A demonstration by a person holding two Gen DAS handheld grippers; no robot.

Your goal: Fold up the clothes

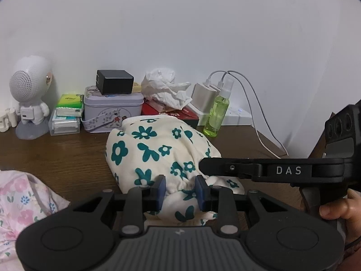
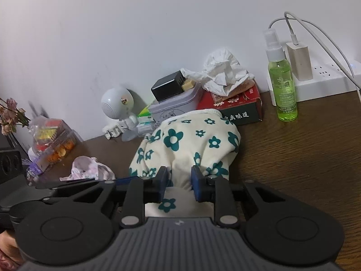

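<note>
The cream garment with teal flowers point(image 1: 158, 149) is seen bunched on the brown desk point(image 1: 56, 153), its bulk stretching away from both tongs toward the clutter at the wall. Its near edge is gathered and pinched: the left tongs point(image 1: 180, 189) are clenched on a puckered fold of it, and the right tongs point(image 2: 179, 184) are clenched on another fold of the same near edge, so that the cloth is held at two points side by side. From the left wrist view the right tongs are seen reaching in just beside the left ones, over the garment's right part. The long axis is judged to run from the tongs toward the wall, so neither hand is clearly nearer. A pink floral garment point(image 1: 20, 203) is left lying to the left, apart, and a green spray bottle point(image 2: 282, 85) stands behind to the right.
</note>
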